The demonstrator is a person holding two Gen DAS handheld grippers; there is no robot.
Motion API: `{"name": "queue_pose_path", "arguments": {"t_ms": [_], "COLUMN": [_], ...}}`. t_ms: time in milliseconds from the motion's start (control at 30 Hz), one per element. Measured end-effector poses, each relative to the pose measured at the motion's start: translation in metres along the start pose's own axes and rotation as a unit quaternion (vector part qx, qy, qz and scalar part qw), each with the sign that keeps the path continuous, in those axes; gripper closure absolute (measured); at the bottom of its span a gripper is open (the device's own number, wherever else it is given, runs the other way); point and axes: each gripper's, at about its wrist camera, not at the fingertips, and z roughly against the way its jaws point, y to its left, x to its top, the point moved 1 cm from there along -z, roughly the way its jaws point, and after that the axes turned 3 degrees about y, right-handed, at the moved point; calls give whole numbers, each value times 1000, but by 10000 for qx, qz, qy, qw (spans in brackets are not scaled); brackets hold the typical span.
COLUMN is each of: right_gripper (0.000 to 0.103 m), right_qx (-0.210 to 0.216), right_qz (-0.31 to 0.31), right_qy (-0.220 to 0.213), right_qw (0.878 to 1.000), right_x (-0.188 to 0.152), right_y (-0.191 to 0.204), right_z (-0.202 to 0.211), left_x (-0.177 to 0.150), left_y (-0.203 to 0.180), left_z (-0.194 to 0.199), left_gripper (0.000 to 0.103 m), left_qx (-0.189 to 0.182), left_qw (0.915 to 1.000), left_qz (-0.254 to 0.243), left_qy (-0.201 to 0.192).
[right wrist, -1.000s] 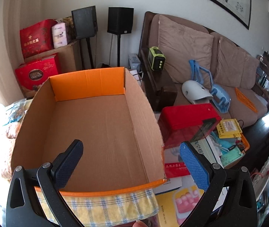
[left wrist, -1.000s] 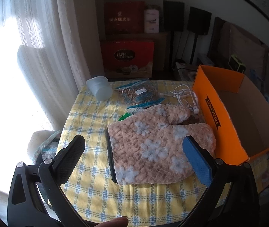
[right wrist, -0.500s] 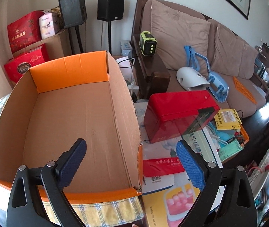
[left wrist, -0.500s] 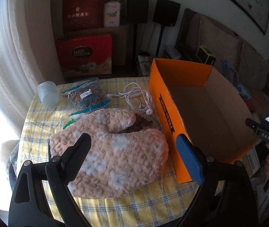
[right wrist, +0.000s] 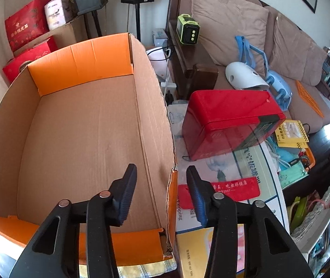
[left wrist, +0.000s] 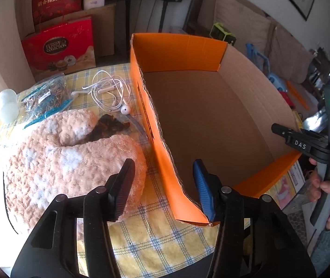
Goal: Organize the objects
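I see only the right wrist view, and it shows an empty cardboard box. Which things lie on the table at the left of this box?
Observer: A fluffy pink mitten, white earphones, a zip bag and a plastic cup lie on the checked cloth.
Operator: And where is the left tool?
Observer: It straddles the left wall of the box near the front corner. Its jaws are closing, and the pads are not yet on the cardboard.

An open orange cardboard box (left wrist: 188, 46) stands upright and empty on the checked worktop (left wrist: 155, 238). Just left of it lie a fluffy pink mitt (left wrist: 72, 162), tangled white earphones (left wrist: 109, 92), a zip bag (left wrist: 46, 97) and a pale cup (left wrist: 7, 106).
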Motion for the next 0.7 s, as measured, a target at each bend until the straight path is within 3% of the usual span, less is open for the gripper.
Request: {"name": "queue_pose_path", "arguments": {"t_ms": [67,233,700], "right_gripper": [74,73,70], "right_qx": [135,83,119], "right_qz": [-7,50,236], "right_qy": [39,25,9], "right_qw": [9999,10000,9996], "right_x": [-1,-2,-24], "right_y": [1,10,29], "right_z": [-1,1,16], "left_x": [-4,-8,-35], "left_y": [-3,-7,-3], "left_z": [-5,-5,14], "left_gripper": [66,77,77], "left_qx": [-68,-130,-105], "left_qw": [9999,9999,9999], "left_qz": [-25,-34,-21], "left_qy": [74,62,55]}}
